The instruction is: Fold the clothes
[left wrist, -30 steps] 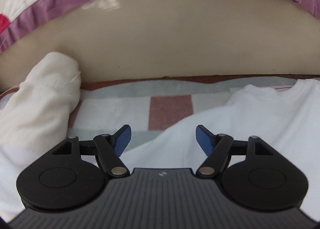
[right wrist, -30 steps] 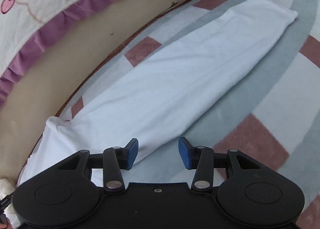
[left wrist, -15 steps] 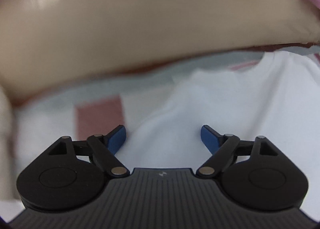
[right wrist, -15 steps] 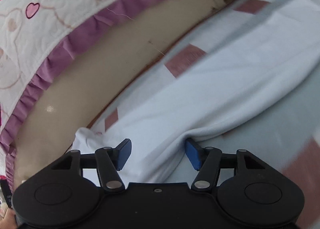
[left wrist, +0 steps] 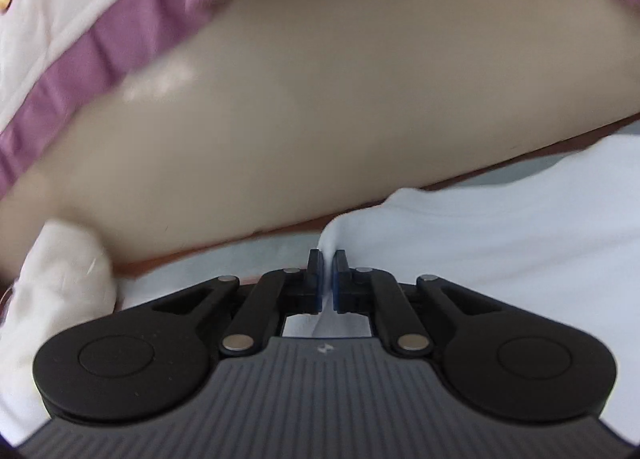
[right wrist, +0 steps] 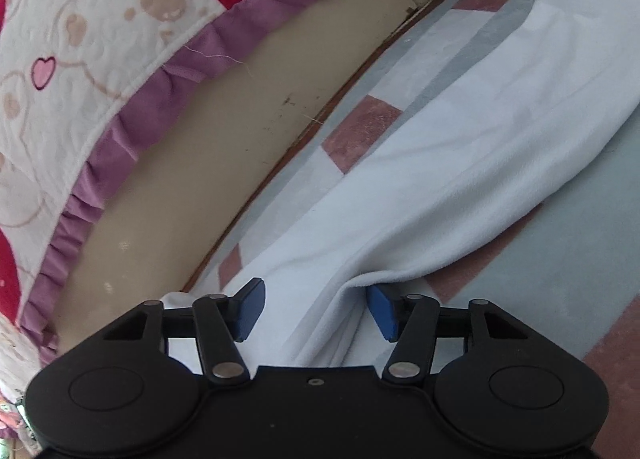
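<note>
A white garment [right wrist: 460, 179] lies stretched in a long strip on a checked blanket. In the left wrist view my left gripper [left wrist: 327, 273] is shut on a pinched fold of the white garment [left wrist: 500, 243], cloth showing between the blue pads. My right gripper [right wrist: 316, 309] stands open, its blue fingers [right wrist: 250, 311] astride a raised ridge of the garment's edge, cloth lying between them.
A beige bed side [right wrist: 192, 179] runs along the blanket's [right wrist: 580, 279] far edge, with a purple-frilled quilt [right wrist: 80, 39] hanging over it. A second, cream-white cloth bundle [left wrist: 60, 283] sits at the left in the left wrist view.
The left gripper has closed on the garment's fold; it was open before. The right gripper moved in over the garment's edge and stays open, cloth bunched between its fingers.
</note>
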`<state>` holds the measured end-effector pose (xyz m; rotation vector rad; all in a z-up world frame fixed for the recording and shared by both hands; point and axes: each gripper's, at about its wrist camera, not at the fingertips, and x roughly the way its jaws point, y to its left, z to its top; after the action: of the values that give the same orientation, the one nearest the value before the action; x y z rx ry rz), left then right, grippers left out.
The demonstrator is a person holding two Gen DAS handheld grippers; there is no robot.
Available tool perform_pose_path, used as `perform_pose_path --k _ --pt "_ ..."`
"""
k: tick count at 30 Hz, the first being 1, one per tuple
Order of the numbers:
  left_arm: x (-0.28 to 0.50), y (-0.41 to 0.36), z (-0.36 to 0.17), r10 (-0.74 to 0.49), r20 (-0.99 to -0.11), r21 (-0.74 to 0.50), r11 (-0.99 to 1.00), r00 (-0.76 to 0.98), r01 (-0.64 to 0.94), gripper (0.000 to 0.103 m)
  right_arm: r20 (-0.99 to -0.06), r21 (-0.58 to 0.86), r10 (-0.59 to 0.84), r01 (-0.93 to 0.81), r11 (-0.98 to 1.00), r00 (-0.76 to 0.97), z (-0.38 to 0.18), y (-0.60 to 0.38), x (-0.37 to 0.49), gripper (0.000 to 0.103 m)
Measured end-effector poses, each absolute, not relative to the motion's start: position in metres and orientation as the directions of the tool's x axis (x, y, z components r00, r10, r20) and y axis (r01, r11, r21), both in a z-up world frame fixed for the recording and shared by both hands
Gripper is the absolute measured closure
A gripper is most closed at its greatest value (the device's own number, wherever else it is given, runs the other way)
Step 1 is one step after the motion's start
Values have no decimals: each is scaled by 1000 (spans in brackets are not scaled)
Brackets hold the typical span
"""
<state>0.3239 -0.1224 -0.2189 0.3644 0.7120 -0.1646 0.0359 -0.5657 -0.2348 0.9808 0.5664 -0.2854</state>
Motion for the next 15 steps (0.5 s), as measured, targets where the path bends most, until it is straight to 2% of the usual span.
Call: perform_pose_path --k 2,5,7,9,15 --pt "320 -127 -214 -20 -664 254 934 748 251 100 -616 639 -28 521 566 787 -228 -565 36 45" --pt "314 -135 -207 -14 -664 230 948 748 222 90 -702 485 -178 647 589 689 -216 -570 28 42" --pt "310 -140 -202 -10 -664 213 956 748 203 60 -740 391 -270 720 573 616 -208 -579 20 42" --pt "304 -149 -196 -28 -666 190 960 745 206 57 -751 408 -280 754 515 598 -205 -607 4 42" --pt "261 -251 -170 -379 -703 -23 857 601 514 57 -787 445 -302 833 328 539 -196 -688 -45 40"
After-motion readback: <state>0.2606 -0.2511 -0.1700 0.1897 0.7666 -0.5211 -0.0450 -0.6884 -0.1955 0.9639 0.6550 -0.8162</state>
